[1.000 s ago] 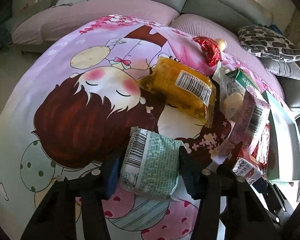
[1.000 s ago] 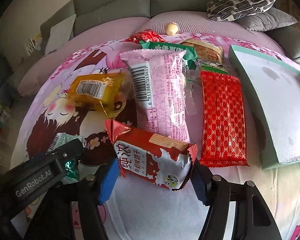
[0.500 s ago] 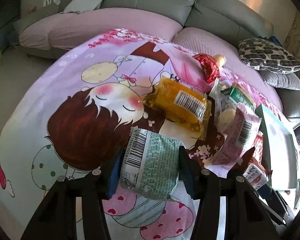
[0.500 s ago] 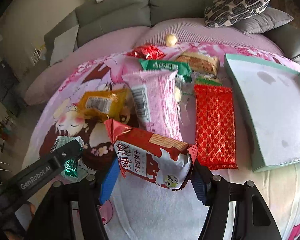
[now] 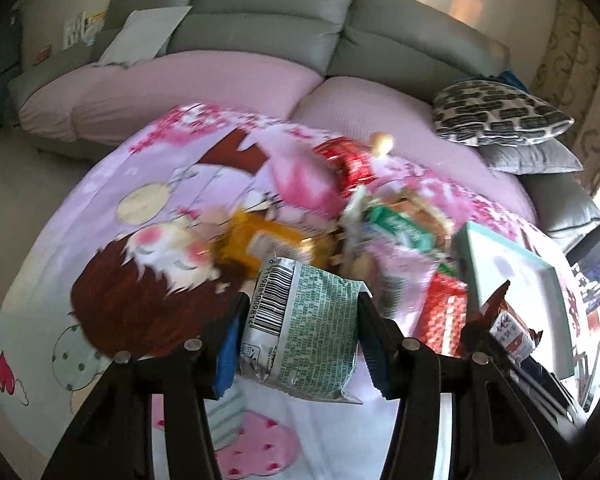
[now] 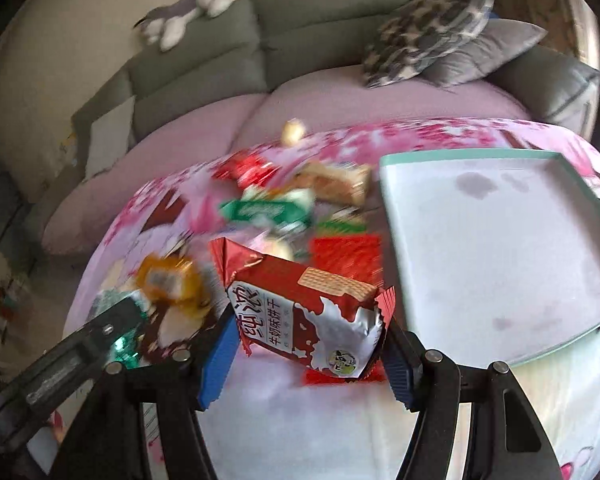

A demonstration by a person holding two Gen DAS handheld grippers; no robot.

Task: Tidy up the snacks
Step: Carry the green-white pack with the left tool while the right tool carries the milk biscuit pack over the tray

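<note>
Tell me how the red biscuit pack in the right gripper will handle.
The red biscuit pack is puffy, crinkled foil, so probably light and compliant between the right gripper's pads. Its glossy film may be slippery. The wafers pictured suggest brittle contents, so squeezing hard could crush them. The tray sits close by.

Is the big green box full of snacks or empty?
Empty. The green box shows only its bare pale floor with a few faint stains; the snacks lie outside it, and the red biscuit packet is in the right gripper.
</note>
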